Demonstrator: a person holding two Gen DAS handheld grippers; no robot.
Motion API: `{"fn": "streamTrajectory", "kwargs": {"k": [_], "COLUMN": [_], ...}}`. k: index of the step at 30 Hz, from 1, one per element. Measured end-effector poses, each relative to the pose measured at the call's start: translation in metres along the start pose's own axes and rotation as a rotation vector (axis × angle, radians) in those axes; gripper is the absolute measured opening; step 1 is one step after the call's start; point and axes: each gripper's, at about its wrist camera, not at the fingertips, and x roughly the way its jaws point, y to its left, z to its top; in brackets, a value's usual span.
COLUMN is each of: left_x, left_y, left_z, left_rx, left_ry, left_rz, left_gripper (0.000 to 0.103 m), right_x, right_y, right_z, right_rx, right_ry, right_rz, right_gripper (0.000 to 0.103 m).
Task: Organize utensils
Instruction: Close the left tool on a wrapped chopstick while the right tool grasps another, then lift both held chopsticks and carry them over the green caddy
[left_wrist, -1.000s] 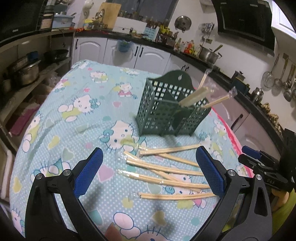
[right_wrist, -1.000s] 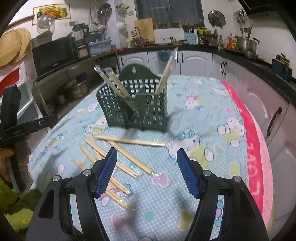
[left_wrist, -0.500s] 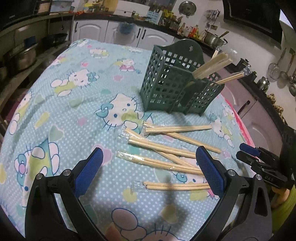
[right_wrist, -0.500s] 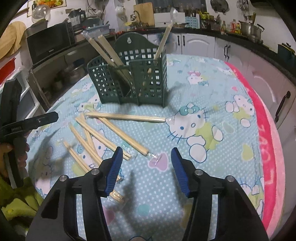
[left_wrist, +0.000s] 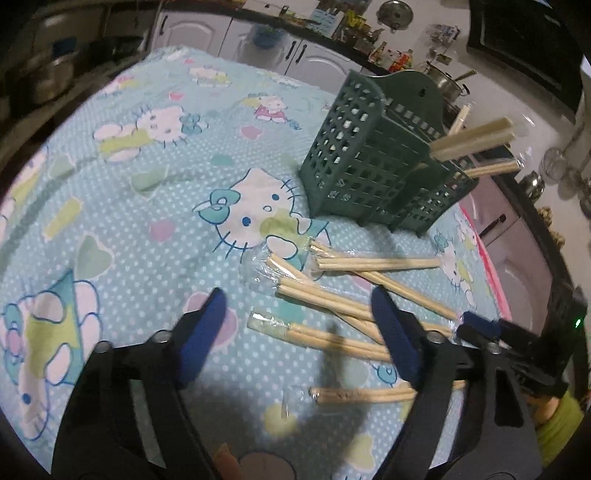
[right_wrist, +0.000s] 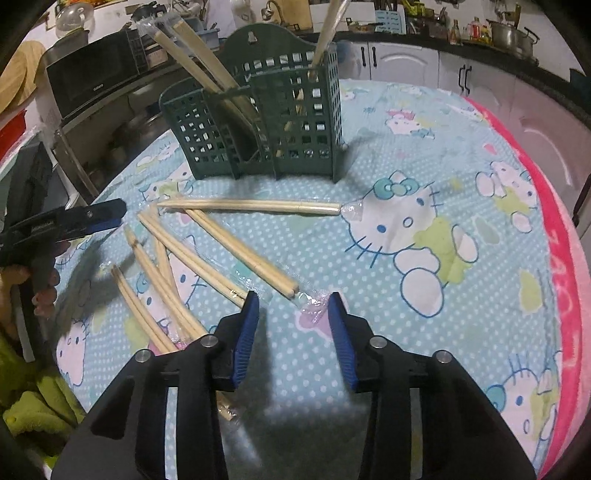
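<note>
A green lattice utensil holder (left_wrist: 373, 170) (right_wrist: 258, 118) stands on the cartoon-cat tablecloth with several wrapped chopstick pairs leaning in it. Several more wrapped chopstick pairs (left_wrist: 343, 295) (right_wrist: 192, 254) lie scattered on the cloth in front of it. My left gripper (left_wrist: 295, 314) is open and empty, low over the left ends of the loose pairs. My right gripper (right_wrist: 291, 310) is open and empty, its jaws either side of the wrapper end of one pair (right_wrist: 255, 258). The right gripper also shows in the left wrist view (left_wrist: 491, 328), and the left gripper in the right wrist view (right_wrist: 99, 218).
A pink cloth border (right_wrist: 561, 258) runs along the table's right edge. Kitchen counters with white cabinets (left_wrist: 258, 48) lie behind the table. A microwave (right_wrist: 92, 81) and shelves with pots (left_wrist: 44, 74) stand to the left.
Both grippers have dropped lower and closer to the loose chopsticks. The right gripper's jaws have narrowed and now flank the end of one wrapped pair.
</note>
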Motion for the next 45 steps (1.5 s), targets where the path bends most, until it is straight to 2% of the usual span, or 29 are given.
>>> {"fn": "streamTrajectory", "kwargs": {"k": [4, 11, 17, 22, 25, 34, 45], "left_x": [0.009, 0.014, 0.013, 0.009, -0.002, -0.049, -0.083], "left_y": [0.009, 0.019, 0.023, 0.023, 0.021, 0.000, -0.041], "left_z": [0.005, 0.012, 0.012, 0.010, 0.011, 0.023, 0.030], "left_rx": [-0.048, -0.075, -0.079, -0.084, -0.090, -0.045, 0.039], "left_ry": [0.006, 0.005, 0.008, 0.014, -0.009, -0.112, -0.185], "left_rz": [-0.018, 0.003, -0.005, -0.039, -0.065, -0.119, -0.188], "left_gripper": [0.060, 0.024, 0.005, 0.003, 0.002, 0.002, 0.001], "right_x": [0.003, 0.001, -0.001, -0.004, -0.011, -0.054, -0.101], "right_y": [-0.002, -0.008, -0.006, -0.004, -0.003, 0.020, 0.049], "right_z": [-0.001, -0.003, -0.004, -0.004, -0.002, 0.011, 0.027], "right_rx": [0.000, -0.008, -0.027, -0.032, -0.034, -0.110, -0.182], "right_ry": [0.002, 0.002, 0.001, -0.004, -0.021, -0.137, -0.261], "right_rz": [0.006, 0.003, 0.008, 0.004, 0.009, 0.036, 0.050], "right_gripper": [0.030, 0.016, 0.008, 0.006, 0.004, 0.002, 0.002]}}
